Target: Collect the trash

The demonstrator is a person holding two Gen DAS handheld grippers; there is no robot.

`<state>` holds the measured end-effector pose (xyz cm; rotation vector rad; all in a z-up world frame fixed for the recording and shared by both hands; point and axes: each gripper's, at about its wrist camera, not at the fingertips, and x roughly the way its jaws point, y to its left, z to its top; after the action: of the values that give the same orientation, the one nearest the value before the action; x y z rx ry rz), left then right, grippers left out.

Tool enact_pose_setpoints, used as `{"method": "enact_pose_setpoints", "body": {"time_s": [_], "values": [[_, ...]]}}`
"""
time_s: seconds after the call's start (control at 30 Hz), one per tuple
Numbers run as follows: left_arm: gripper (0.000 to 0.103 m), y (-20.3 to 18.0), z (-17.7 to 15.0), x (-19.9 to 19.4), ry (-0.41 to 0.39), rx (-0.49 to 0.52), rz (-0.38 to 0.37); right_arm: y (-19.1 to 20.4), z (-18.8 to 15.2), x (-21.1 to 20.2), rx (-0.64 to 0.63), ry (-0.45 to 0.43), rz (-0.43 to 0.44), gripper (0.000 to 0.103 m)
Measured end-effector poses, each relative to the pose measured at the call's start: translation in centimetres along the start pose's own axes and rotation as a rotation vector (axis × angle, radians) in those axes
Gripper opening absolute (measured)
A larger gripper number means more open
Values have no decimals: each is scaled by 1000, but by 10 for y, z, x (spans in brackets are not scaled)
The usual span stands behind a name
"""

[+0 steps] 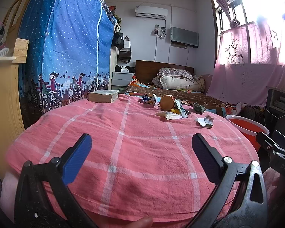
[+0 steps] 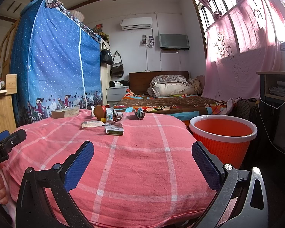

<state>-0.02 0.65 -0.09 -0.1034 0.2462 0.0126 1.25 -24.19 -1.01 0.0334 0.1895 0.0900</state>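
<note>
Several bits of trash lie on the far part of a pink checked sheet (image 1: 123, 152): a torn green-and-white box (image 1: 206, 121) (image 2: 114, 128), a cream wrapper (image 1: 169, 115) (image 2: 91, 123), a brown round container (image 1: 167, 103) (image 2: 99, 111) and crumpled wrappers (image 1: 147, 99) (image 2: 139, 113). An orange bin (image 2: 222, 139) (image 1: 247, 131) with a white rim stands to the right of the sheet. My left gripper (image 1: 141, 153) is open over the near part of the sheet, holding nothing. My right gripper (image 2: 142, 158) is also open and empty, close to the bin.
A thick book (image 1: 103, 95) (image 2: 65, 112) rests at the sheet's far left. A blue dotted fabric wardrobe (image 1: 66, 47) stands on the left, a wooden shelf (image 1: 3, 87) beside it. Further back is a bed with pillows (image 2: 171, 87). A desk with cables (image 2: 277, 93) is on the right.
</note>
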Motion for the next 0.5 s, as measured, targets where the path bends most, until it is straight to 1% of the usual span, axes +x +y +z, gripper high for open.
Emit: {"method": "enact_pose_setpoints", "body": {"time_s": [0.5], "values": [[103,0,1,-2,-2,0,0,0,0,0,1,1,0,103]]}}
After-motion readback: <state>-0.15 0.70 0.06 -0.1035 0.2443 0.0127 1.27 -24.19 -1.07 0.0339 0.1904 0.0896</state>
